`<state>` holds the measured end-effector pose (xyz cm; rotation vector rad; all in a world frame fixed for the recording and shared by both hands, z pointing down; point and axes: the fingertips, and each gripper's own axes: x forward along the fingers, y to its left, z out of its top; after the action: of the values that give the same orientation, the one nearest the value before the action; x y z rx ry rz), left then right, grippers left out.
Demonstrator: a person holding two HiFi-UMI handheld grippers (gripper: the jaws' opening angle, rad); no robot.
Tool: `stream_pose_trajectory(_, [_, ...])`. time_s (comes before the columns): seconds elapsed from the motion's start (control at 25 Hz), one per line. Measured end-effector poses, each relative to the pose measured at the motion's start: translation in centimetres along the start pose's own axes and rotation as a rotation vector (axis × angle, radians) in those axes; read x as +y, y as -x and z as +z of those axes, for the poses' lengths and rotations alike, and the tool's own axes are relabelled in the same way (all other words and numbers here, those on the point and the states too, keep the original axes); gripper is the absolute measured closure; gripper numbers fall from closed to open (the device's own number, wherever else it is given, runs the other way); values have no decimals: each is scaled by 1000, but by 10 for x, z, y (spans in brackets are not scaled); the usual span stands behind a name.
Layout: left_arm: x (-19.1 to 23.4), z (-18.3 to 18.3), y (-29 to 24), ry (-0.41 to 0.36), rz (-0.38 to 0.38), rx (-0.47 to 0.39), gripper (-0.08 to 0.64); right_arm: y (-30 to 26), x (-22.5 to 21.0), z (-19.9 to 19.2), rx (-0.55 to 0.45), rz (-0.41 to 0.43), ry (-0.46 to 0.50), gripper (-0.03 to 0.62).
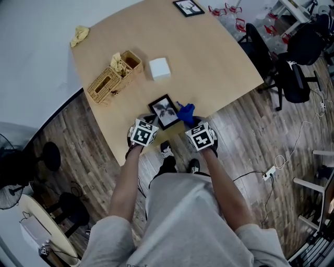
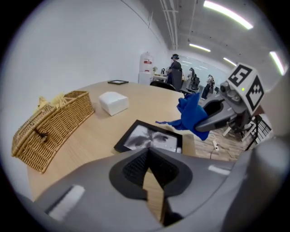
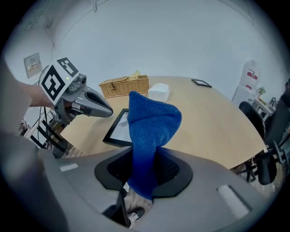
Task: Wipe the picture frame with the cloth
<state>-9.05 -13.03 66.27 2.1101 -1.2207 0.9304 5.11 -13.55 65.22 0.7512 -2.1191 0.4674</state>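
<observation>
A black picture frame (image 1: 165, 111) with a grey print lies flat near the table's front edge, also in the left gripper view (image 2: 149, 138) and the right gripper view (image 3: 118, 129). My right gripper (image 1: 192, 124) is shut on a blue cloth (image 1: 186, 111), which stands up out of its jaws (image 3: 152, 131) just right of the frame. In the left gripper view the cloth (image 2: 192, 115) hangs above the frame's right edge. My left gripper (image 1: 148, 124) is at the frame's near left corner, jaws together with nothing between them (image 2: 149, 154). I cannot tell if the cloth touches the frame.
A wicker basket (image 1: 112, 77) and a white box (image 1: 159, 68) stand behind the frame. A yellow rag (image 1: 80, 35) lies at the far left corner, a second small frame (image 1: 188, 7) at the far edge. Office chairs (image 1: 292, 68) stand right of the table.
</observation>
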Motion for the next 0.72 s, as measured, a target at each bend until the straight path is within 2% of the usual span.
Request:
stream_pose_trajectory(0.12, [-6,1,14,41,50,-37,508,5,5,5,-34,22,0,483])
stream_pose_trajectory(0.28, [-25,-3,38,155,93,-79,508,13,15,13,-102,51,-14,483])
stream_pose_trajectory(0.56, [-55,-6,66,329,161,-177,508,36,30,15,-218,71,-109,483])
stream_pose_trajectory(0.72, [-75,-7,90,333,199,-224,508,58,34,6,-283,97,-129,483])
